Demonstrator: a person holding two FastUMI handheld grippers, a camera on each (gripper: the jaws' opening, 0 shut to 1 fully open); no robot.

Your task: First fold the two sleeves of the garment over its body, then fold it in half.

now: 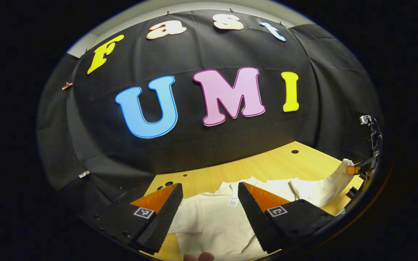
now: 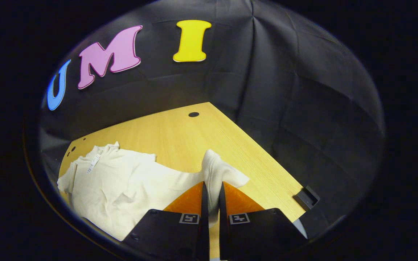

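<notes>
One sleeve (image 2: 220, 173) between right tool (image 2: 211, 192) fingers

Black creased cloth wall (image 2: 296, 108) hung behind and beside a light yellow wood-grain table (image 2: 180, 134). Small round dark holes (image 2: 193, 114) set in table top near far edge. Pale upper wall strip (image 1: 180, 6) above cloth. Even overhead lighting.

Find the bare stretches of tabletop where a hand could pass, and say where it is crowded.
Free: the wooden table between the garment and the black cloth wall, and the strip right of the lifted sleeve toward the table's corner. Crowded: the near left, where the garment's body lies, and around the right gripper, jaws shut on the sleeve.
</notes>
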